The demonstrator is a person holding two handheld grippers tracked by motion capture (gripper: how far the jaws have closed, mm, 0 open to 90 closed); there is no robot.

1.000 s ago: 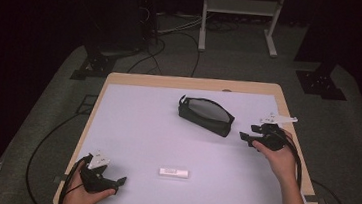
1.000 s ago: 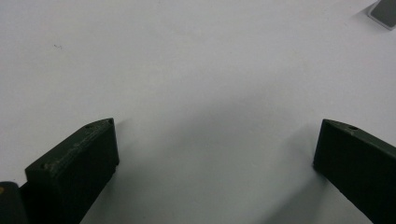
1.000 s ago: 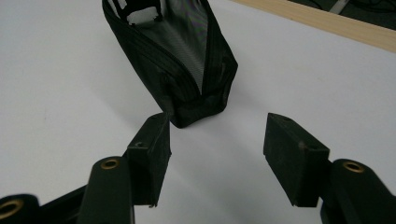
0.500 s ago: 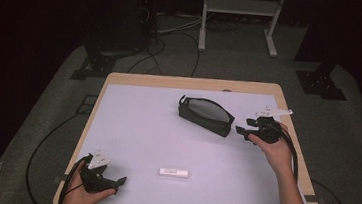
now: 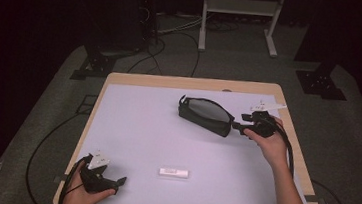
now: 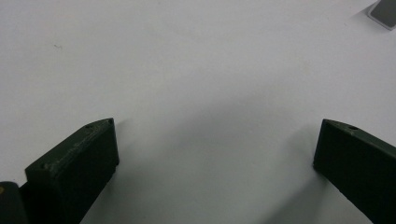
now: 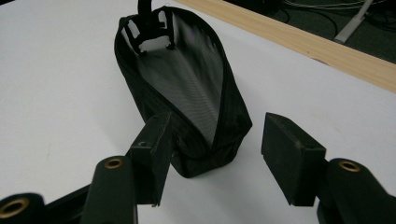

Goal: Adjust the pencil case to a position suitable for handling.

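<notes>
Pouch (image 5: 206, 115) lies on the white table (image 5: 166, 130), toward the far right part of it. It is a black pouch with a mesh side, and it lies long and flat. One end has a small loop; the other end points at the right tongs (image 5: 242, 128).

The right tongs sit just beside that near end. In the right gripper view the pouch (image 7: 187, 88) has its end between the two black jaws. The left jaw looks very close to the side of the pouch, maybe touching it, but that is hard to tell. The right jaw stands apart from it, with white table showing in the gap. So the right tongs (image 7: 215, 144) are spread and are not pinching the pouch.

The left tongs (image 5: 111, 181) are at the near left corner of the table, well apart from the pouch. Their jaws are spread wide, with bare table between them (image 6: 215, 154).

A small white block (image 5: 173, 172) lies near the front edge, between the two hands.
</notes>
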